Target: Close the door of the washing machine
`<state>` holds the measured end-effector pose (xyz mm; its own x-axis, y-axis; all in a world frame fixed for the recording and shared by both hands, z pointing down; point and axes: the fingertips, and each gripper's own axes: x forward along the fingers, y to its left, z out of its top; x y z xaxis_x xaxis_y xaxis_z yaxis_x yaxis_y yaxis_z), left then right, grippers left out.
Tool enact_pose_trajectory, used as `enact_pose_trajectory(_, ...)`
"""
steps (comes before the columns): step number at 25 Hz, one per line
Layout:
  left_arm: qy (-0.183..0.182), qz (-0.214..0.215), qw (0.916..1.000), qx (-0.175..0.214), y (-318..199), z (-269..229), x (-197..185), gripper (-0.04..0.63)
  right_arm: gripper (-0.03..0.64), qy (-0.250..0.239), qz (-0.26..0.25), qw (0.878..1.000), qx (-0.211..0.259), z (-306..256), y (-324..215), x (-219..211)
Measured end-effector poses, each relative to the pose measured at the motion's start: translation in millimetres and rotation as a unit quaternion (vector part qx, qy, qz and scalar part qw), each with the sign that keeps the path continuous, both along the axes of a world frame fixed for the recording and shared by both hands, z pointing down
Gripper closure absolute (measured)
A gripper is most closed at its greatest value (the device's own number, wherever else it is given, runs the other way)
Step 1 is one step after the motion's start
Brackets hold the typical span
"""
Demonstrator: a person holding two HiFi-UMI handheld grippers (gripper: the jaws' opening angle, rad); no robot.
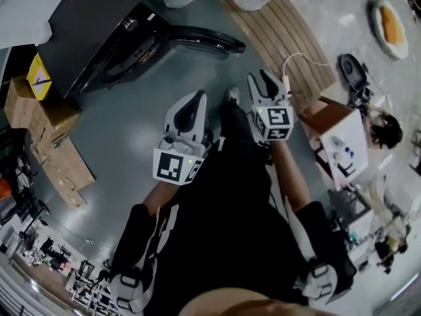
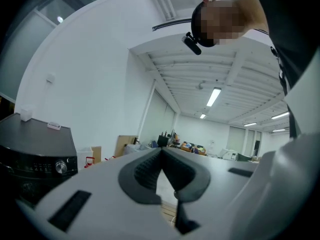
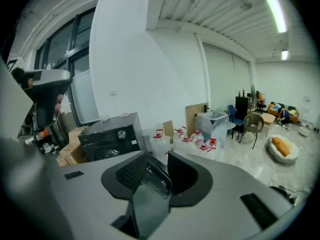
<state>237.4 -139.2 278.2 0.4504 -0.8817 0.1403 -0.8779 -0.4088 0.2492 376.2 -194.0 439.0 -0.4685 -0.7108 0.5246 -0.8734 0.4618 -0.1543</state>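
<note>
The closing of the door is judged not yet begun: this is the approach step. In the head view the dark washing machine (image 1: 85, 25) is seen standing on the grey floor at the upper left, beside cardboard boxes (image 1: 46, 117), and its round door (image 1: 197, 41) is seen swung fully open, reaching out across the floor away from the drum opening. Both tools are held in front of the person's body, apart from the door and touching nothing. The left gripper (image 1: 195, 101) is shown in its own view with the ribbed pads met at the tips and nothing caught between them. The right gripper (image 1: 263, 83) is shown with its jaws parted. Through that gap a glossy dark rim, taken to be the door's edge, is seen farther off and is not gripped. The machine's control panel and knob are visible beyond both tools. For the next move, one gripper would probably need to be carried forward and down to the outer face or free edge of the door. The door would then need to be pushed through its arc toward the opening until the latch is caught. A push near the free edge is judged easier than one near the hinge.
</note>
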Motion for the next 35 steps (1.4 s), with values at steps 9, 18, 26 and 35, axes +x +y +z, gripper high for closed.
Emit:
enact_pose_trajectory(9,-0.009,-0.033,0.9988,-0.035,-70,31,18,0.590,0.491,0.073,-0.075,0.992,-0.075,116,-84,11)
enact_pose_trajectory(18,-0.004,-0.054,0.9970,-0.056,-118,65,35,0.589,0.491,0.134,-0.161,0.971,-0.115,239,-134,10)
enact_pose_trajectory(26,0.012,-0.090,0.9931,-0.074,-139,79,33,0.590,0.494,0.189,-0.235,0.942,-0.149,317,-148,2)
enact_pose_trajectory(35,0.014,-0.106,0.9905,-0.087,-148,95,30,0.591,0.518,0.222,-0.273,0.922,-0.161,369,-157,-6)
